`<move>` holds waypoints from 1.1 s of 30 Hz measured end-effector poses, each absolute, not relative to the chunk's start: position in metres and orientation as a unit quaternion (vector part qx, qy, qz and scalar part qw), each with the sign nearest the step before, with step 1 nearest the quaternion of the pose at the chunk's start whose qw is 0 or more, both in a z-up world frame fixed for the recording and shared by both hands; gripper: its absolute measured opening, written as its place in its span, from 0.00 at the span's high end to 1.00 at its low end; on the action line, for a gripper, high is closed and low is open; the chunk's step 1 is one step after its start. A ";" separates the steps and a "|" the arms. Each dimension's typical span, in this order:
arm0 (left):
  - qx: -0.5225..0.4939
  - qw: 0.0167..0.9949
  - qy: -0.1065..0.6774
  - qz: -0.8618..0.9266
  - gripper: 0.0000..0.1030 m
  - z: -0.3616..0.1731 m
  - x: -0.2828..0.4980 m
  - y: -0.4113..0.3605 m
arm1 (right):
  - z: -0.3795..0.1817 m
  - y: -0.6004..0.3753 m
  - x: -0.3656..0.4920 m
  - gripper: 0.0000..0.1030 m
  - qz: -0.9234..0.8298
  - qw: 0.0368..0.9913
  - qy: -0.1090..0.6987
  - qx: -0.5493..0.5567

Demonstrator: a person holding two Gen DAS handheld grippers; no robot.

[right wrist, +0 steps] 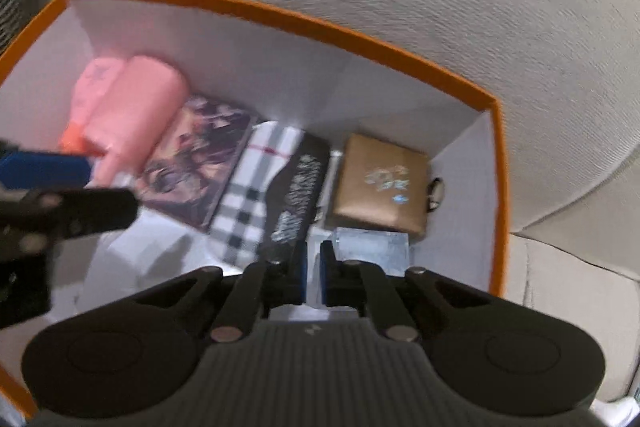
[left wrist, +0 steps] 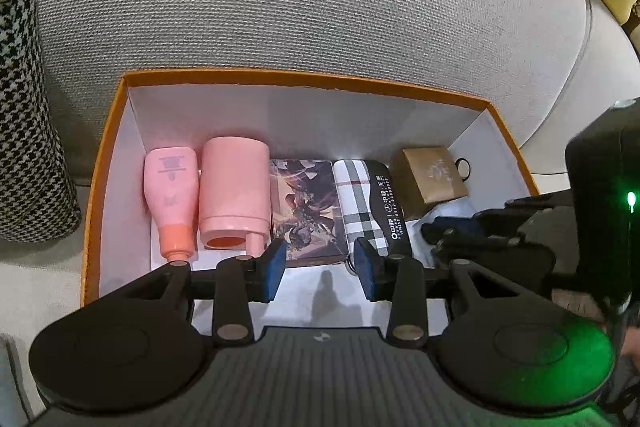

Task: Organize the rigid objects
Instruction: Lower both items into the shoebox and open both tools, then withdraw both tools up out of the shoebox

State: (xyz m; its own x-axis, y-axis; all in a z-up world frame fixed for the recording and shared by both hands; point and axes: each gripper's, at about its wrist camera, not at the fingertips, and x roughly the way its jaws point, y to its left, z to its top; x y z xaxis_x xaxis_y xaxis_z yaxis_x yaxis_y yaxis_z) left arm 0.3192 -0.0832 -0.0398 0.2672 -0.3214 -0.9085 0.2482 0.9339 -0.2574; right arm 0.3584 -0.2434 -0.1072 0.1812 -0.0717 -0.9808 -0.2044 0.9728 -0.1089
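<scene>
Right tongs [right wrist: 314, 277] are pressed together, empty, above a clear block [right wrist: 372, 247] beside the gold box [right wrist: 380, 187] inside my orange box [right wrist: 498, 187]; left tongs [left wrist: 320, 269] spread, empty.

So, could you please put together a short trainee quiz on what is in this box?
1. True or false: the pink bottle lies right beside the pink cup.
2. Which lies next to the gold box? A plaid case; B pink bottle; C pink cup.
3. Fill in: the left gripper is ____, with nothing between its fingers.
Key: 1 true; 2 A; 3 open.
</scene>
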 end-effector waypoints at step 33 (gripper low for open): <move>0.011 0.874 0.435 -0.218 0.59 0.074 0.152 -0.008 | 0.017 -0.211 0.170 0.79 0.154 0.882 0.446 0.009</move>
State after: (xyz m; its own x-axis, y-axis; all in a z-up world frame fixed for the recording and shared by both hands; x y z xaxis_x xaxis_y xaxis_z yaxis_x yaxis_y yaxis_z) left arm 0.1518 -0.0079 0.0742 0.5274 -0.3704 -0.7646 0.3902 0.9050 -0.1693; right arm 0.1703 -0.2106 0.0169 0.5546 0.2789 -0.7840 -0.2627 0.9527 0.1531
